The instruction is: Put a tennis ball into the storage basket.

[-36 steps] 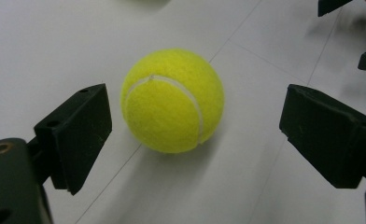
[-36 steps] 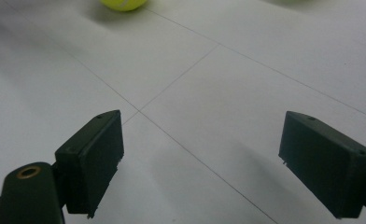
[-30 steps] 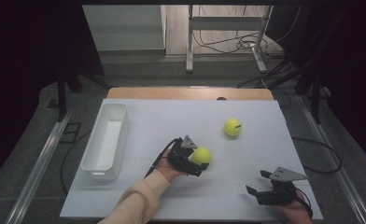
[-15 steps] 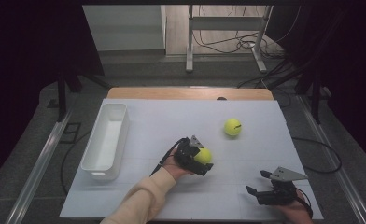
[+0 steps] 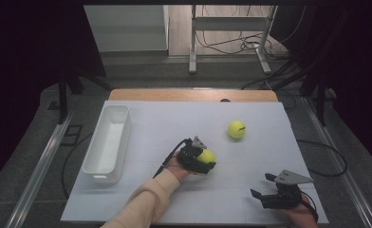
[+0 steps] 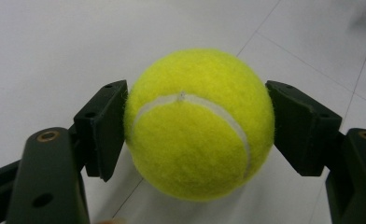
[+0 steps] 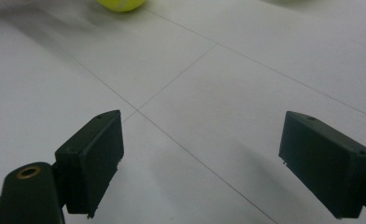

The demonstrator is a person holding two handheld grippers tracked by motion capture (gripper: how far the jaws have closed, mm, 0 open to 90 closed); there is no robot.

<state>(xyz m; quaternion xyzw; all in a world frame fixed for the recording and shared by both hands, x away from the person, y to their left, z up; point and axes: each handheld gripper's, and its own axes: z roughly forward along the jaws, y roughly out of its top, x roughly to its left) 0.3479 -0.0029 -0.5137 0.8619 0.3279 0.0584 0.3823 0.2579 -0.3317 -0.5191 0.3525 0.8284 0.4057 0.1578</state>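
Note:
A yellow tennis ball (image 6: pixel 197 123) sits squeezed between the two black pads of my left gripper (image 5: pixel 205 159), low over the white table near its middle. The jaws have just been closing, and both pads now press on the ball's sides. A second tennis ball (image 5: pixel 236 128) lies free on the table, farther back and to the right. My right gripper (image 5: pixel 265 187) rests near the front right corner, open, with bare table between its jaws (image 7: pixel 202 158). The right gripper view catches a yellow ball (image 7: pixel 120 3) at its top edge.
A long white bin (image 5: pixel 107 142) stands along the table's left side, with nothing visible inside. The white table sheet (image 5: pixel 165 123) carries thin grid lines. Beyond the far edge are a metal stand and loose cables on the floor.
The left gripper's jaws look drawn in tighter around the ball than before; the hand has hardly shifted. The right gripper and the free ball are where they were.

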